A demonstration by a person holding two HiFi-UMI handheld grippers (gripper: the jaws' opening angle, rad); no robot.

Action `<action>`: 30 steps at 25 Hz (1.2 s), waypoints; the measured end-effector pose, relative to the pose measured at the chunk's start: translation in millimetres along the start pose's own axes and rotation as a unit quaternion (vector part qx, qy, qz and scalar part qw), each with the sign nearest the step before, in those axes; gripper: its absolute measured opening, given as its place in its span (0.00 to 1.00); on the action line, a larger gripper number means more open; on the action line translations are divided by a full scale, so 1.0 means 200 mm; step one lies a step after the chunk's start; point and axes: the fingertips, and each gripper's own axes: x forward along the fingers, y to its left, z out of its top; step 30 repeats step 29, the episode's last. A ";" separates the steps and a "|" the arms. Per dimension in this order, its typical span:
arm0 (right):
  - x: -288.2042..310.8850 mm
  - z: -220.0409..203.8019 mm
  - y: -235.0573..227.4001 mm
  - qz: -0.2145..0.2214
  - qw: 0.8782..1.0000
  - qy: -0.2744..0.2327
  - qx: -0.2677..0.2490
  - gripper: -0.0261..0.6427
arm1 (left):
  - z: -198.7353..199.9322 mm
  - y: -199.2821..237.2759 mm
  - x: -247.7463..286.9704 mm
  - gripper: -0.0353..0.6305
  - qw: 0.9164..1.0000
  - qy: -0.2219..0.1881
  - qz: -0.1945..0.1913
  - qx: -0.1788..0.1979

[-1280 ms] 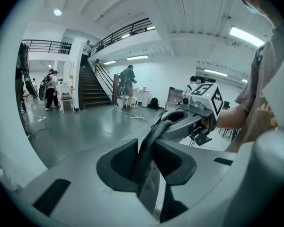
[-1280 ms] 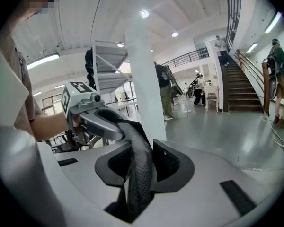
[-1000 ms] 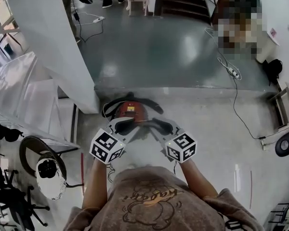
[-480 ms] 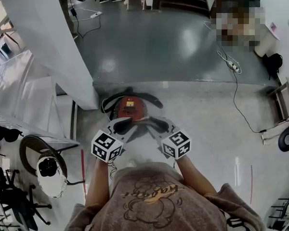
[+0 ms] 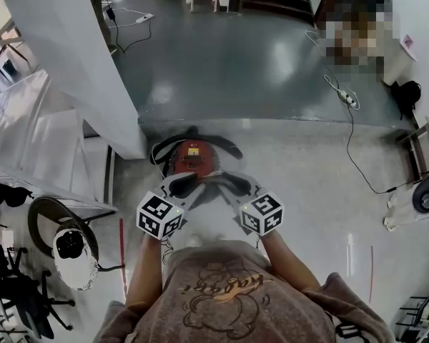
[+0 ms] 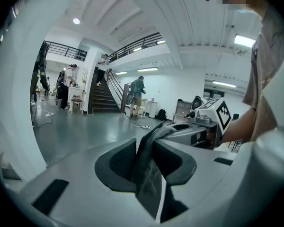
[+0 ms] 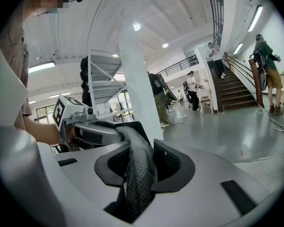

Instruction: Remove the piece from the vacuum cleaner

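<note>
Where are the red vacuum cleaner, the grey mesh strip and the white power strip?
red vacuum cleaner [image 5: 194, 159], head view, its red top
grey mesh strip [image 7: 138, 174], right gripper view, its pinched middle
white power strip [image 5: 348, 101], head view, its body

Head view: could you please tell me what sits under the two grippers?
A red vacuum stands on the floor below them. Its near end is covered by the left gripper, the right gripper and the dark mesh piece that both clamp.

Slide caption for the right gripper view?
Close-up: right gripper shut on a dark mesh strip running to the left gripper; stairs behind.
</note>
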 end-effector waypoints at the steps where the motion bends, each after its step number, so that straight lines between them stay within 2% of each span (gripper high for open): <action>1: 0.00 0.00 0.00 -0.001 1.000 0.001 -0.001 0.18 | 0.00 0.00 0.00 0.21 1.000 -0.001 0.000 -0.001; 30: -0.01 -0.04 0.04 -0.004 1.000 0.014 0.005 0.17 | -0.05 -0.02 -0.03 0.21 0.999 0.004 0.009 -0.030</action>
